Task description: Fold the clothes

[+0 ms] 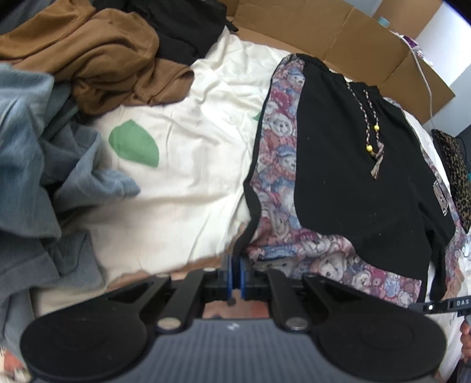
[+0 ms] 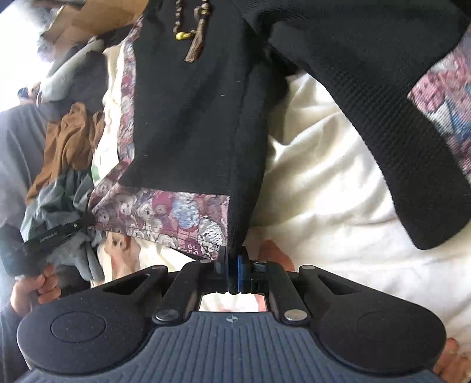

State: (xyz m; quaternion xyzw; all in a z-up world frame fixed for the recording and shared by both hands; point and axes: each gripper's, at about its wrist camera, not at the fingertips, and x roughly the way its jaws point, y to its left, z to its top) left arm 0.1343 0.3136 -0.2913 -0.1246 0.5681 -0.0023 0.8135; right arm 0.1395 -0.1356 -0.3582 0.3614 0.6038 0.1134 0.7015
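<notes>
Black shorts (image 1: 353, 165) with teddy-bear print side panels and a beaded drawstring (image 1: 372, 141) lie spread on a cream sheet (image 1: 191, 165). My left gripper (image 1: 235, 272) is shut on the shorts' black hem edge at the near left leg corner. The right wrist view shows the same shorts (image 2: 191, 117) from close up. There my right gripper (image 2: 234, 266) is shut on the black edge of the leg hem beside the bear-print band. The left gripper (image 2: 53, 235) shows at the far left, pinching the other hem corner, with a hand (image 2: 29, 288) on it.
A brown garment (image 1: 97, 56), a blue-grey garment (image 1: 35, 141) and a black one (image 1: 182, 26) are piled at the left and back. Flattened cardboard (image 1: 323, 29) borders the far side. A leopard-print item (image 1: 456, 173) and a white cable (image 1: 426, 82) are at the right.
</notes>
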